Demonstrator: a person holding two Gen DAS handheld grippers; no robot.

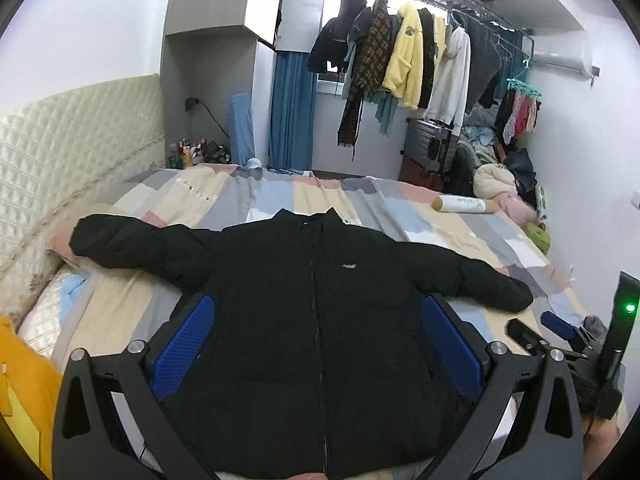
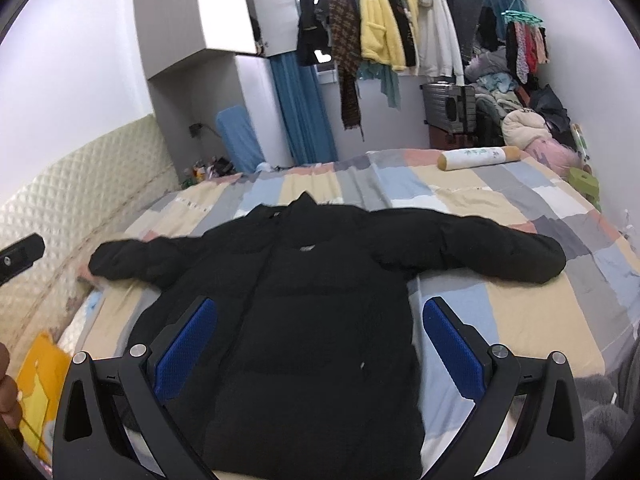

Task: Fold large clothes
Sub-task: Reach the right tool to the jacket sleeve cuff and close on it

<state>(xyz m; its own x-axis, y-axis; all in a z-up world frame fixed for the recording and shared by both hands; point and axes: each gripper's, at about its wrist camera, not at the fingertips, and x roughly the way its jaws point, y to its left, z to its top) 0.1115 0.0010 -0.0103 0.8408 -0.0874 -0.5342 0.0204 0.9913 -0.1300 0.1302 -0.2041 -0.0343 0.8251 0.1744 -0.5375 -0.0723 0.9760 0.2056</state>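
Observation:
A black puffer jacket [image 1: 304,304] lies flat and zipped on the bed, front up, collar at the far side, both sleeves spread out sideways. It also shows in the right wrist view [image 2: 312,300]. My left gripper [image 1: 316,324] is open above the jacket's lower body, holding nothing. My right gripper [image 2: 320,328] is open above the jacket's lower right side, also empty. The right gripper shows in the left wrist view [image 1: 560,330] at the bed's near right, beside the right sleeve cuff [image 1: 516,294].
The bed has a patchwork cover [image 1: 400,208] and a quilted headboard [image 1: 60,140] on the left. A white roll pillow [image 1: 466,204] lies at the far right. Clothes hang on a rack [image 1: 400,52] behind. A yellow item [image 2: 44,384] lies at the near left.

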